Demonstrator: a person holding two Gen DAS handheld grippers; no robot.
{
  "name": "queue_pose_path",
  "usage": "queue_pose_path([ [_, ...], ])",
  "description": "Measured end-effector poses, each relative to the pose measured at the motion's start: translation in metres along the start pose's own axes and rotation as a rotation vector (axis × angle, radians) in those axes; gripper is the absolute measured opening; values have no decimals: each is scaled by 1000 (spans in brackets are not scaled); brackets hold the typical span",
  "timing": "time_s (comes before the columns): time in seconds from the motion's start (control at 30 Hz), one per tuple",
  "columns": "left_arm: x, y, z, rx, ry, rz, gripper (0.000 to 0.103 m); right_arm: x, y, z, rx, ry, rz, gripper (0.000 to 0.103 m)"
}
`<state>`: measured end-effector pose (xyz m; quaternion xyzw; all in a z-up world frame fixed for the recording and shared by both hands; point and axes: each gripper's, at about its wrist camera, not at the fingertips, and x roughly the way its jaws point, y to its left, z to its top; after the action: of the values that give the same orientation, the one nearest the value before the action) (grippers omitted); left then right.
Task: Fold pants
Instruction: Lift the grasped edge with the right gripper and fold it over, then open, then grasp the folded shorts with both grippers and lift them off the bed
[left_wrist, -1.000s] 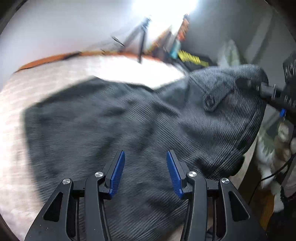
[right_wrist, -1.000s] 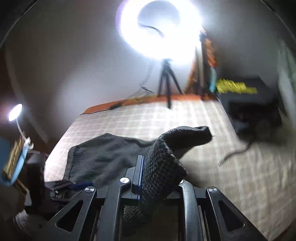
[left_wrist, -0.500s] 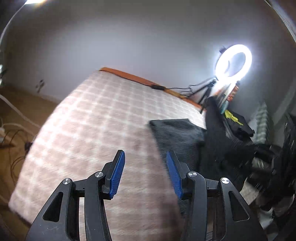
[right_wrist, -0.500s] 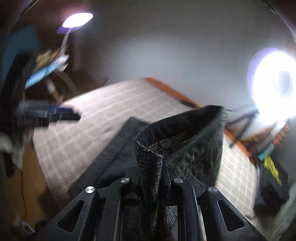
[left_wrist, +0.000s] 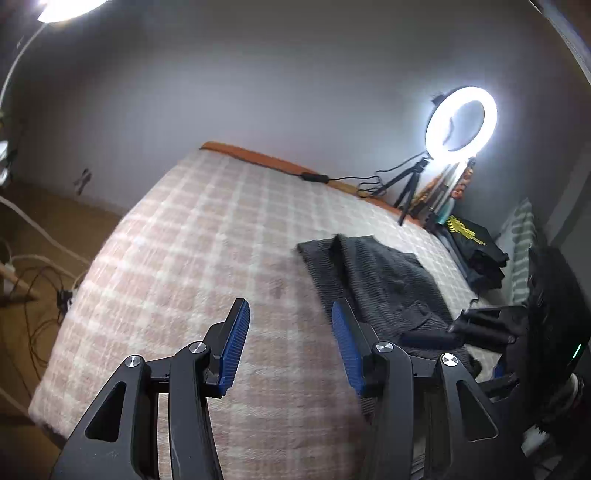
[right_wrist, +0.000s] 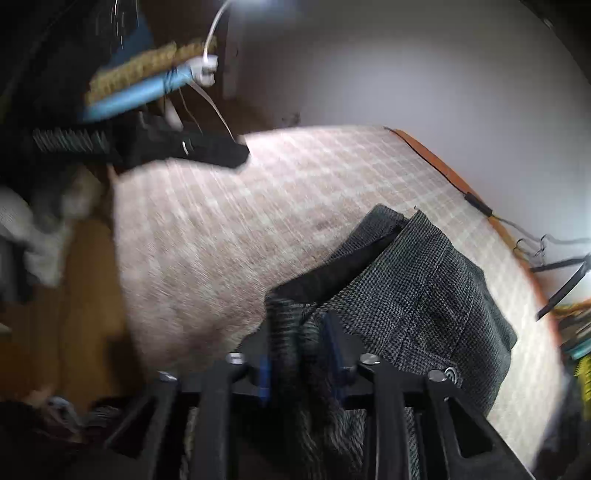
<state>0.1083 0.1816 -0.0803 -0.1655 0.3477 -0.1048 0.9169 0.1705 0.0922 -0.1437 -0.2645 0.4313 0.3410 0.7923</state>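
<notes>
The dark grey woven pants (left_wrist: 384, 284) lie folded over on the right side of the checked bed (left_wrist: 207, 258). My left gripper (left_wrist: 290, 339) is open and empty above the bedspread, just left of the pants' near edge. My right gripper (right_wrist: 299, 350) is shut on a bunched fold of the pants (right_wrist: 436, 295) low over the bed; a buttoned pocket faces up. The right gripper also shows at the right edge of the left wrist view (left_wrist: 476, 328).
A lit ring light on a tripod (left_wrist: 460, 120) stands at the bed's far right, with a cable along the orange bed edge (left_wrist: 317, 177). Dark folded clothes (left_wrist: 476, 247) sit at the far right. Wooden floor with cables (left_wrist: 33, 280) lies left of the bed.
My left gripper has swung off the pants and now hangs open over bare bedspread. My right gripper has carried its fold of pants down toward the bed.
</notes>
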Motion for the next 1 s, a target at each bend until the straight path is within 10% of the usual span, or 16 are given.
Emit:
queue_pose_path([
  [0.1, -1, -22, 4, 54, -10, -22, 45, -38, -30, -11, 112, -93, 85, 60],
  [0.3, 17, -83, 6, 213, 24, -121, 45, -78, -116, -43, 360, -203, 94, 62],
  [0.63, 99, -102, -40, 341, 280, -158, 45, -6, -206, -52, 535, -117, 74, 40],
  [1.0, 74, -86, -49, 307, 224, -207, 45, 38, -258, -55, 655, -68, 7, 38],
])
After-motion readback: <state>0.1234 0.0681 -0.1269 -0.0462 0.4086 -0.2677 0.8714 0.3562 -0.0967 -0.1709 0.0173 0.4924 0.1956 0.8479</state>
